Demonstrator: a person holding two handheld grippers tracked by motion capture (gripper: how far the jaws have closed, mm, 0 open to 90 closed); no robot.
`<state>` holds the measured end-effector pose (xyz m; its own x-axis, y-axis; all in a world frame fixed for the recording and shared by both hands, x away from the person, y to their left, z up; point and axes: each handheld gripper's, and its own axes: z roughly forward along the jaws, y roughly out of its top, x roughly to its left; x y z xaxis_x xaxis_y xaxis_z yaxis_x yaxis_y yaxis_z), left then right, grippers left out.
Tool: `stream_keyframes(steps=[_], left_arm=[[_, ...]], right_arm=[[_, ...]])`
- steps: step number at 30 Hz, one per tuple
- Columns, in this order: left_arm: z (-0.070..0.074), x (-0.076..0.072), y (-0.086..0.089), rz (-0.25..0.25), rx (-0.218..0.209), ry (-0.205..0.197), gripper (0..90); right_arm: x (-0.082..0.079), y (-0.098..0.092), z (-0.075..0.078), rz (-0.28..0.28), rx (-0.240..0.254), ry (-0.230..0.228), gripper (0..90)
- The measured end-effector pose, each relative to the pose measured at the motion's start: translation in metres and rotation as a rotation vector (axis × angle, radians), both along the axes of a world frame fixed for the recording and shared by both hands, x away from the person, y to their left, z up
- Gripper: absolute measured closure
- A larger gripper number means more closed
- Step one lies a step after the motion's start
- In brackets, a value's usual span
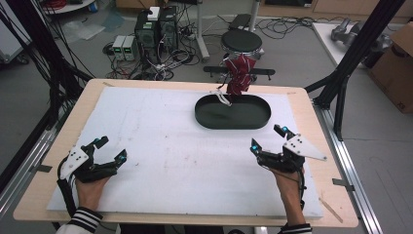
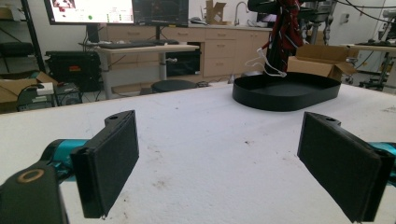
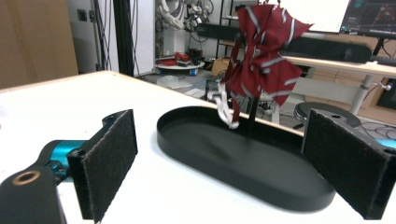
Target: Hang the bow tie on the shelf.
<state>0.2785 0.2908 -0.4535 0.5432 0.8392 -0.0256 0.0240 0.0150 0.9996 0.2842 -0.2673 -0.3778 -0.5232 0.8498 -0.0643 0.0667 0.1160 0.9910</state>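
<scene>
A black oval tray [image 1: 233,122] lies at the far middle of the white table mat [image 1: 160,146]. At its far rim a dark red bow tie with grey stripes [image 1: 239,73] hangs on a thin stand, and a white strap [image 1: 221,96] dangles from it into the tray. My left gripper [image 1: 111,149] rests open near the front left corner, nothing between its jaws. My right gripper [image 1: 268,137] is open at the front right, a little short of the tray. The left gripper view shows the tray [image 2: 286,95] far ahead; the right gripper view has the tray [image 3: 243,163] and bow tie [image 3: 266,51] close.
The wooden table edge [image 1: 311,122] frames the mat. Black frame posts [image 1: 355,53] rise at the right, with a cardboard box [image 1: 397,63] beyond. A round stool [image 1: 242,41], computer boxes [image 1: 156,29] and cables stand on the floor behind the table.
</scene>
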Motion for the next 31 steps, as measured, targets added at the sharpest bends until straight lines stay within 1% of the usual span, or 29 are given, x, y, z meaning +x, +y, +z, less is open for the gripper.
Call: stream_keyframes(steps=[1,2,6,8,11,12,15,17,18,19,24,31], left_arm=[[0.0,0.0,0.0,0.0,0.001,0.001,13.0],[0.0,0.0,0.0,0.0,0.004,0.001,13.0],[0.0,0.0,0.0,0.002,0.004,-0.003,13.0],[0.0,0.0,-0.001,0.002,0.005,-0.002,13.0],[0.0,0.0,-0.001,0.003,0.006,-0.002,13.0],[0.0,0.0,-0.001,0.003,0.007,-0.002,13.0],[0.0,0.0,-0.001,0.004,0.007,-0.004,13.0],[0.0,0.0,0.0,0.004,0.007,-0.004,12.9],[0.0,-0.001,-0.001,0.004,0.006,-0.005,13.0],[0.0,0.0,-0.001,0.004,0.007,-0.004,13.0],[0.0,-0.001,0.0,0.006,0.006,-0.006,12.9],[0.0,-0.001,0.0,0.008,0.006,-0.005,13.0]], right_arm=[[-0.003,0.001,-0.006,-0.002,0.0,0.005,9.5],[-0.004,0.001,-0.01,-0.003,0.0,-0.003,9.5],[-0.01,0.002,-0.032,-0.014,0.015,0.008,9.5],[-0.011,0.002,-0.041,-0.032,0.02,0.002,9.5],[-0.011,0.003,-0.054,-0.039,0.051,0.017,9.6],[-0.011,0.003,-0.059,-0.043,0.052,0.014,9.6],[-0.01,0.007,-0.068,-0.046,0.061,0.035,9.5],[-0.009,0.01,-0.073,-0.043,0.05,0.037,9.5],[-0.009,0.011,-0.073,-0.046,0.04,0.032,9.5],[-0.01,0.012,-0.073,-0.046,0.041,0.023,9.6],[-0.009,0.012,-0.073,-0.039,0.044,0.029,9.5],[-0.01,0.011,-0.074,-0.04,0.045,0.02,9.5]])
